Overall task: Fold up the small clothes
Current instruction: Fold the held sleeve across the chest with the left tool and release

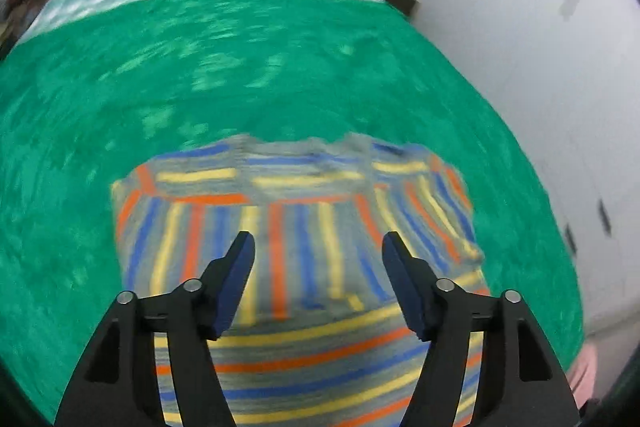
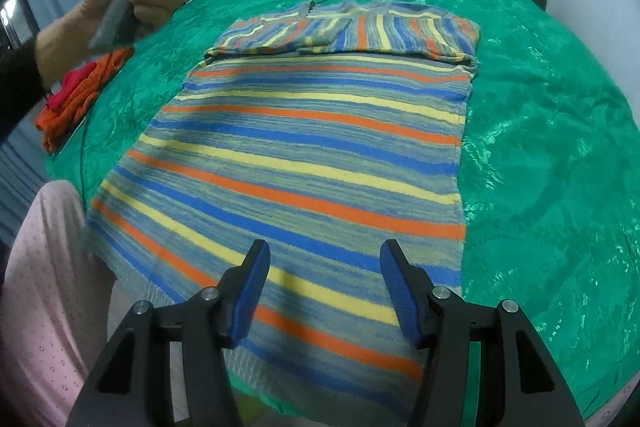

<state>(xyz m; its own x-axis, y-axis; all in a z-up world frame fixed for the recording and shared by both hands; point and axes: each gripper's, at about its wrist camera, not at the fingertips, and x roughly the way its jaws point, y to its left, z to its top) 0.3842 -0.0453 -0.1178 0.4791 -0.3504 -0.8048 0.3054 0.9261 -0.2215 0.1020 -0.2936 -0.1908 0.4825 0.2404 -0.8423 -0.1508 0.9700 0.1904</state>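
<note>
Both grippers, left [image 1: 318,247] & right [image 2: 324,255], gaped wide, empty. Striped sweater [image 2: 312,155] sleeves lay folded; best pinch hem corners evenly, fold up.

No readable text, labels, brands, numbers or signs in either view. Striped sweater [image 2: 320,147]: stripes only, no tag or print legible. Green bedspread [image 2: 540,147]: woven pattern, no lettering. Left wrist view blurred by motion; the dark marks on the white wall [image 1: 520,27] cannot be made out as writing. Both gripper bodies bare of markings.
</note>
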